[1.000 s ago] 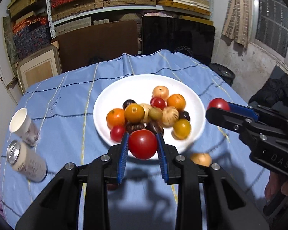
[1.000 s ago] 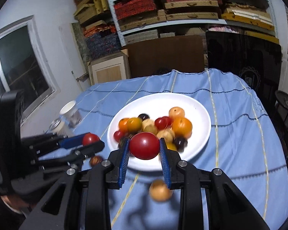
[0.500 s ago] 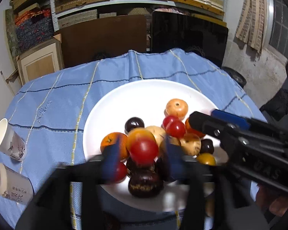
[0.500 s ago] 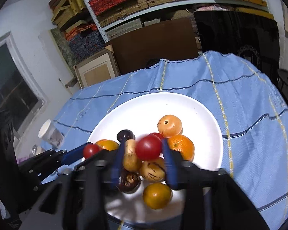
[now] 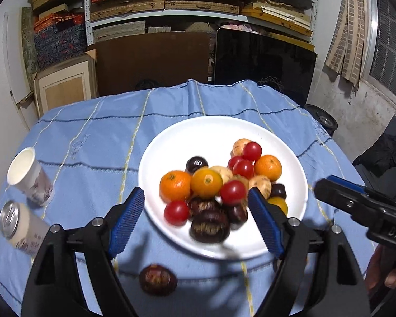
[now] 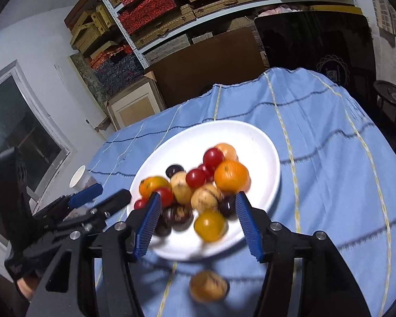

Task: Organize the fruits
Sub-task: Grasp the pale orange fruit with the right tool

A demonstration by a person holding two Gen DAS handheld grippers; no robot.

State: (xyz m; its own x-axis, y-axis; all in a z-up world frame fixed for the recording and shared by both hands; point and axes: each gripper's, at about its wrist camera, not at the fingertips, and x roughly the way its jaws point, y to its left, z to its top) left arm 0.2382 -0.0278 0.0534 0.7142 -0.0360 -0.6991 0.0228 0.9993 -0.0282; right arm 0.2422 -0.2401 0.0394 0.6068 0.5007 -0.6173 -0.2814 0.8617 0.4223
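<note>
Now both grippers hang over the near rim of the white plate, each with its blue-padded fingers spread wide and nothing between them. The left gripper frames the plate's near-left edge; the right gripper frames its near edge in the right wrist view. On the plate lies a loose heap of fruits: an orange on the far right side of the heap, another orange on its left, cherry tomatoes such as one near the middle and one at the near left, pale speckled fruits, a yellow tomato at the near edge, and dark chestnut-like fruits. Off the plate, on the blue tablecloth, a dark chestnut-like fruit sits just before the plate's near edge, and a pale speckled fruit lies likewise near the rim. Left of the plate stand a paper cup and a drink can.
</note>
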